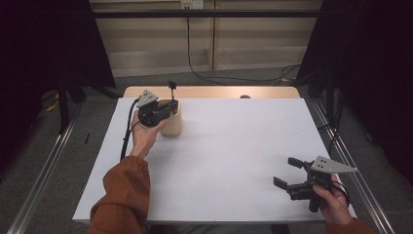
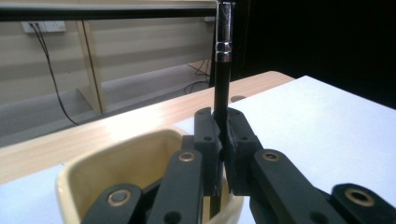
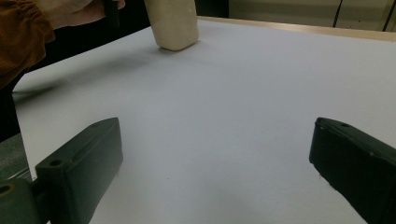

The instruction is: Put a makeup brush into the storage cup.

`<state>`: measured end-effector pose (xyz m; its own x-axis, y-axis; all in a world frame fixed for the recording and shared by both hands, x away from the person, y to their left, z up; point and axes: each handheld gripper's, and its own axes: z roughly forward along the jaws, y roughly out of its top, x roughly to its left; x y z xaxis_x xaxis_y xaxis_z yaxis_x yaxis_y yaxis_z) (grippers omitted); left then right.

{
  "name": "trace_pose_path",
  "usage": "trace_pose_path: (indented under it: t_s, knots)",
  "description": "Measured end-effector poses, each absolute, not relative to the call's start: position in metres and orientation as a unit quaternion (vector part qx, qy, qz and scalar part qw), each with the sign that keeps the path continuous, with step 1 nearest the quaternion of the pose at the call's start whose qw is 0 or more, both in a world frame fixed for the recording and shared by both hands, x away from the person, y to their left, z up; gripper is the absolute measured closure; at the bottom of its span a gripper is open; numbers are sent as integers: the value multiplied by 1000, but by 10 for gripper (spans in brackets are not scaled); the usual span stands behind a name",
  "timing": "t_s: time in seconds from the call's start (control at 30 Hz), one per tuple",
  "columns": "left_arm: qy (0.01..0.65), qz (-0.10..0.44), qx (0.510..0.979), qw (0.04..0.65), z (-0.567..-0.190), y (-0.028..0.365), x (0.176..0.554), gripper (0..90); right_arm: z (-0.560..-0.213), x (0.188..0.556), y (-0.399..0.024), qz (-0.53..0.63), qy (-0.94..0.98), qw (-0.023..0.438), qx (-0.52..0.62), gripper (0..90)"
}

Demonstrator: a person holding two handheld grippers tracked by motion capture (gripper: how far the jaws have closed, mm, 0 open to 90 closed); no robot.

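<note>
Clamping one black pen (image 2: 222, 84) over one cream cup (image 2: 140, 158), left gripper (image 2: 223, 149); right gripper (image 3: 215, 168) fingers apart.

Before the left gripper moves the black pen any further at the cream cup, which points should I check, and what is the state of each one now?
1. Left gripper clamped on the black pen: ok, the jaws are closed on its shaft.
2. Pen upright: ok, it stands nearly vertical in the left gripper view.
3. Pen over the cream cup: ok, its lower end goes down inside the rim.
4. Pen tip resting on the cup's bottom: cannot tell, it is hidden.
5. Cup upright on the white table: ok.
6. Right gripper out of the way: ok, it is open near the table's front right corner, holding nothing.
</note>
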<state>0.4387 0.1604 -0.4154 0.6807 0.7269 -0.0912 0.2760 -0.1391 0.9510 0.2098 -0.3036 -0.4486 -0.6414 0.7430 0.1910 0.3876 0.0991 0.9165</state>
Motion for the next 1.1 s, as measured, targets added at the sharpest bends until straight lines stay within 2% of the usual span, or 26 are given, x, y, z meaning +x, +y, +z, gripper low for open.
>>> trace_pose_path:
  t_s: [0.37, 0.57, 1.1]
  knots:
    - [349, 206, 726, 555, -418, 163, 439, 849, -449, 210, -303, 545, 724, 163, 392, 20]
    - [349, 205, 726, 556, -419, 163, 440, 800, -449, 210, -304, 544, 723, 161, 394, 20]
    - [366, 204, 715, 560, -417, 166, 442, 367, -451, 211, -306, 544, 721, 162, 398, 21]
